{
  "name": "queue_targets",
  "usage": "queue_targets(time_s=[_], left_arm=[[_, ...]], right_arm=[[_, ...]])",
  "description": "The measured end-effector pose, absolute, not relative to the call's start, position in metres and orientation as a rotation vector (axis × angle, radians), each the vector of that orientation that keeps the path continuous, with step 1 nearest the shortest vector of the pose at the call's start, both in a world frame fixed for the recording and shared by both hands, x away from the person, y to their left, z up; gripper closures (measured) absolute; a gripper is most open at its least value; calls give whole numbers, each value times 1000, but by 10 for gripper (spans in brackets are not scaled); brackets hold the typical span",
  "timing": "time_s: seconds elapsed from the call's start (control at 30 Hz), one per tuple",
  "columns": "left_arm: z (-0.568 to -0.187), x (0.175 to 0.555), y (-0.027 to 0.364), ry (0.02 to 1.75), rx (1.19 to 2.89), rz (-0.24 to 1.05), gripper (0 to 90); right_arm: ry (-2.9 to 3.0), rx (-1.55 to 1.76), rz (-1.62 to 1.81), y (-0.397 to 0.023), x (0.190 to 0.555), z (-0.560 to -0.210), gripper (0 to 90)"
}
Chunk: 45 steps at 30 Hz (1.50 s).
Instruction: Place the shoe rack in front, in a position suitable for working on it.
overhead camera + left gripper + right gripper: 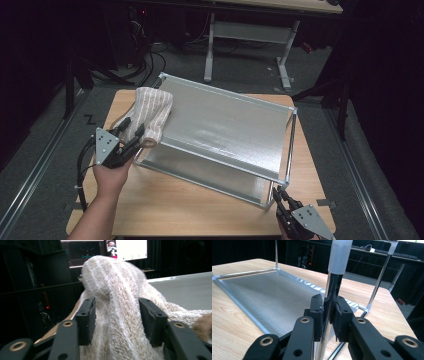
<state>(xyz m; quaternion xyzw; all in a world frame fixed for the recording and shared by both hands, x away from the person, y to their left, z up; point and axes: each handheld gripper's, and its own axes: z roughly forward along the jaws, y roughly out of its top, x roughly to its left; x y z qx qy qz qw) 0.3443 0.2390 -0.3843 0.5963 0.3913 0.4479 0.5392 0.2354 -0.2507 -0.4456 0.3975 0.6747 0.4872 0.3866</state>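
Observation:
A beige striped towel [152, 112] hangs over the far-left corner of a two-shelf metal rack [225, 125] on the wooden table [200, 210]. My left gripper [134, 134] reaches the towel's lower end from the left. In the left gripper view the towel [120, 290] fills the gap between the jaws of this gripper [117, 315], which stand apart without squeezing it. My right gripper [280, 195] is at the rack's near-right corner. There, in the right gripper view, my right gripper [329, 312] is shut on the rack's shiny upright post [334, 282].
The rack sits at an angle and covers most of the tabletop, leaving a bare wood strip along the near edge. Another table with white legs [250, 30] stands behind, with cables on the floor. A lit monitor [130, 248] glows beyond the towel.

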Motion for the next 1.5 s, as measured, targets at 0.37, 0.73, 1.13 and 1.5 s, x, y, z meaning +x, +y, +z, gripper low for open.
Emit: queue_targets(time_s=[0.37,0.73,1.13,1.5], left_arm=[[-385,345,254,983,1411,1108,690],[-386,340,231,911,1461,1099,753],[-386,331,189,837,1486,1046,752],[-386,316,136,747,1515,986,752]], right_arm=[[1731,995,1238,-247,234,-445,791],[1725,1007,1245,-246,234,-446,795],[1748,981,1268,-236,231,-446,796],[1789,934,1299,-213,228,-446,795]])
